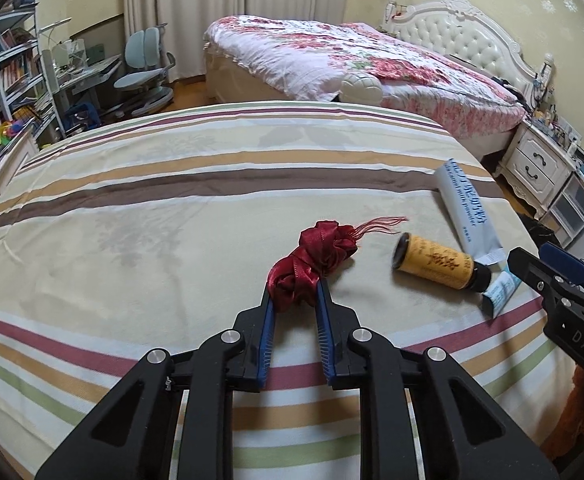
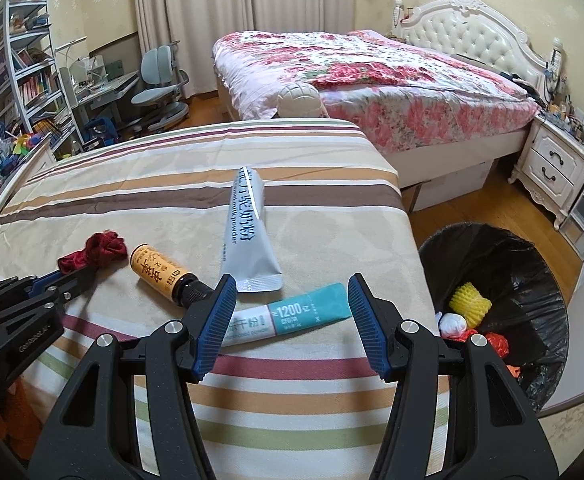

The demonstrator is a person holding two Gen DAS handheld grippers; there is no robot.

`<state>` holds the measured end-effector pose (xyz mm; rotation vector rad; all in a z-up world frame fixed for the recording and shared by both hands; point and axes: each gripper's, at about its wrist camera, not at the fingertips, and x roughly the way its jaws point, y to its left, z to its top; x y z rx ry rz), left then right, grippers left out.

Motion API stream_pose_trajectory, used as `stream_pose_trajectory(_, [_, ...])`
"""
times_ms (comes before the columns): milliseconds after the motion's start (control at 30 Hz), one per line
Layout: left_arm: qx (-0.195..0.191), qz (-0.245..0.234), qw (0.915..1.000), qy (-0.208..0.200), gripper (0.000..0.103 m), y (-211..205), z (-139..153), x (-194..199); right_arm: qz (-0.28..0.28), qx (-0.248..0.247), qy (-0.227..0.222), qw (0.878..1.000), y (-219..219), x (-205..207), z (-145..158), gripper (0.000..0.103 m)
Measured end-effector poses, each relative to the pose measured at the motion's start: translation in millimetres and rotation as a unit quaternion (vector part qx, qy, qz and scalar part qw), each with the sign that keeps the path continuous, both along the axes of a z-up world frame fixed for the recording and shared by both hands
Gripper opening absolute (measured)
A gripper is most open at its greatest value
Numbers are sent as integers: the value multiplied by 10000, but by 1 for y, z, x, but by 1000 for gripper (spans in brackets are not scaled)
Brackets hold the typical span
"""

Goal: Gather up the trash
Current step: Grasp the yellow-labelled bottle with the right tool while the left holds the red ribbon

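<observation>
Everything here sits around the bin [image 2: 496,240], a black-lined basket on the wooden floor just off the right-hand corner of the striped bedspread [image 1: 172,208]. It is already partly filled: a yellow foam net [image 2: 470,300], a white wad [image 2: 454,326] and some red scraps [image 2: 496,342] lie in the bottom, so I'd judge the clear-up is under way but far from finished.

Four pieces are still on the bedspread. Nearest the bin is the teal sachet [image 2: 292,314], lying flat close to the edge of the cover; just beyond it, away from the bin, is the long white milk-powder sachet [image 2: 246,232]. Next over is the small brown bottle with the yellow label [image 2: 162,272], on its side, its dark cap pointing toward the teal sachet. Farthest from the bin is the crumpled red ribbon [image 1: 312,262].

The left gripper [image 1: 296,296] is clenched on the near end of the red ribbon — the blue pads pinch the cloth, though the bundle seems to rest on the cover, not lifted. The right gripper [image 2: 292,286] is released, jaws spread to either side of the teal sachet without touching it — it looks poised to take that one.

So the ribbon still needs carrying across to the bin, then the teal sachet, bottle and long sachet.
</observation>
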<state>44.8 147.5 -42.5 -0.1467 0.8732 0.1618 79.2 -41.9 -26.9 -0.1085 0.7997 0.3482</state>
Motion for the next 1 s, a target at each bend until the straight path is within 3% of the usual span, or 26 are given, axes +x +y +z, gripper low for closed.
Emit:
stream_pose_trajectory(467, [-69, 530, 9986, 0, 20, 44, -2, -26, 267, -232, 144, 9993, 24, -7, -9, 57])
stream_pose_trajectory(867, [-23, 639, 9980, 8, 21, 54, -2, -32, 469, -142, -39, 9988, 41, -21, 7, 57])
stream_pose_trajectory(1000, [15, 649, 9979, -62, 30, 54, 1, -33, 678, -143, 2, 9976, 55, -22, 7, 57])
